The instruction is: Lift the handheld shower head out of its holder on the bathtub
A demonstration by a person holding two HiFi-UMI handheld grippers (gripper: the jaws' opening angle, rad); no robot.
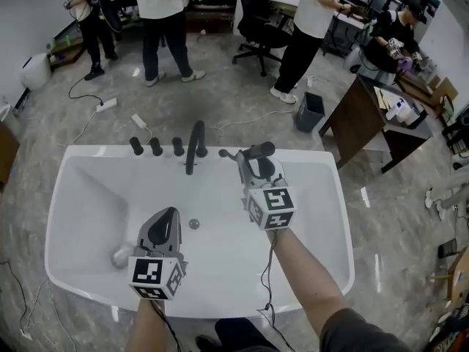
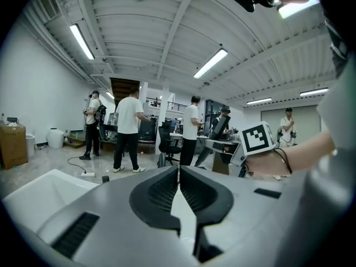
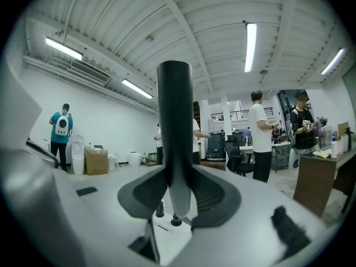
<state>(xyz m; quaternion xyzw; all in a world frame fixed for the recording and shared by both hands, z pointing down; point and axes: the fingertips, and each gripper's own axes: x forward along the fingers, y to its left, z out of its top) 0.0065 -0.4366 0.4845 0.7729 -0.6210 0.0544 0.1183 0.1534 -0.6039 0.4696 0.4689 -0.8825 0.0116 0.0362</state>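
Note:
The white bathtub (image 1: 88, 196) fills the middle of the head view. My right gripper (image 1: 254, 160) is shut on the dark handheld shower head (image 1: 259, 152), which hangs above the tub's far rim, just right of the black spout (image 1: 195, 147). In the right gripper view the shower head's dark handle (image 3: 174, 127) stands upright between the pads of the right gripper (image 3: 177, 202). My left gripper (image 1: 163, 227) hovers over the tub's near left part. Its jaws meet and hold nothing, as the left gripper view shows for the left gripper (image 2: 178, 177).
Three black knobs (image 1: 156, 147) stand on the far rim left of the spout. A drain (image 1: 194, 224) and a small grey object (image 1: 122, 256) lie in the tub. Behind it are people, an office chair (image 1: 260, 31), a bin (image 1: 310, 112), floor cables and a wooden desk (image 1: 359, 119).

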